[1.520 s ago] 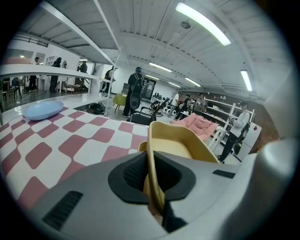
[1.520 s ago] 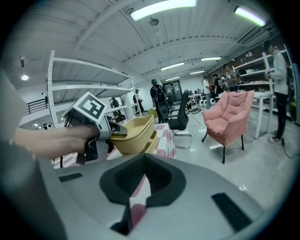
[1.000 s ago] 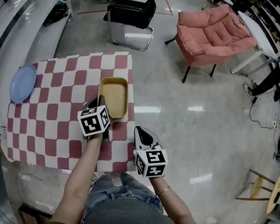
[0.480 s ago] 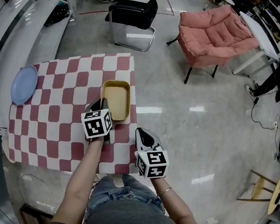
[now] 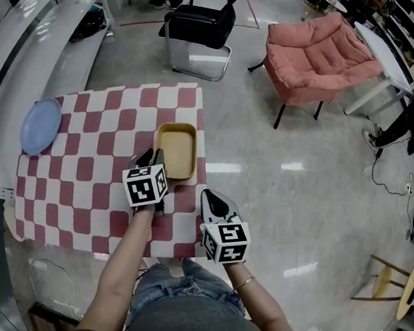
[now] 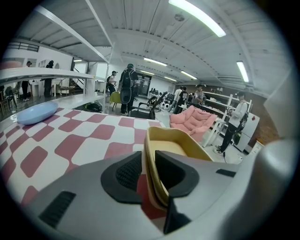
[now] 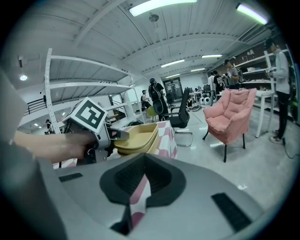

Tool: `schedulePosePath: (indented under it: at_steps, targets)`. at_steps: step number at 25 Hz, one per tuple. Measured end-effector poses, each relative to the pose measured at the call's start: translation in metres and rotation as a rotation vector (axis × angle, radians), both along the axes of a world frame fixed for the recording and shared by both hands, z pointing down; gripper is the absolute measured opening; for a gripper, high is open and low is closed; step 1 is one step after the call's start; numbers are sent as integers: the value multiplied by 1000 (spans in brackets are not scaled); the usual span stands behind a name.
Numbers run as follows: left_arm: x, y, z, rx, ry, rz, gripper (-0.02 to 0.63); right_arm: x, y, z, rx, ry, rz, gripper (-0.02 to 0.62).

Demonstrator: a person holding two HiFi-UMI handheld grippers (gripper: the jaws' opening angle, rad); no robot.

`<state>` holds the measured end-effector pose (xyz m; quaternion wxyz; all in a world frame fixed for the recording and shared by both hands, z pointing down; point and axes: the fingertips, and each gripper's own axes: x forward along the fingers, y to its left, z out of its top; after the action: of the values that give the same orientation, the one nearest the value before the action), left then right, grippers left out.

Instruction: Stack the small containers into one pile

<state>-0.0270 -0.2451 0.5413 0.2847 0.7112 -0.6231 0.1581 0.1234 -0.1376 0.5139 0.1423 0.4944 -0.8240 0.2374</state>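
One bench [image 5: 83, 164] under a red-and-white checked cloth takes up the left of the head view, with grey polished floor to its right. Beyond its far edge stand a pink armchair [image 5: 319, 55] and a black office chair [image 5: 202, 26], both on the floor and well apart from the cloth. On the bench, near its right edge, sit the tan containers [image 5: 176, 149], nested one inside the other into a single pile; the right gripper view shows two rims, one just above the other. A pale blue plate [image 5: 40, 125] lies at the opposite, left edge of the bench, well apart from the pile.

The left gripper [image 6: 149, 154] sits at the pile's near end with the containers' near wall between its jaws, one jaw outside and the other inside the bowl. Its jaws have just been opening and now stand spread, no longer clamping the wall. The right gripper [image 7: 144, 159] hangs off the bench's near right corner, apart from the pile, jaws pressed together at the tips with nothing between them.
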Motion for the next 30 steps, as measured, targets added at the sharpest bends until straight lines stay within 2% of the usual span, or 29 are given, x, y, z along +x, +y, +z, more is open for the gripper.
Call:
schedulePosePath:
  at_steps: [15,26,30]
  targets:
    - [3,45,-18,52,22,102,95,-10,20,-20,51,-11,32,11]
    - [-9,88,-33,92,25,136,94,-24,52,-32,78,-12,22,11]
    - [-14,101,-39,109,26,128,75,-27,61,-35,89,-10,17,11]
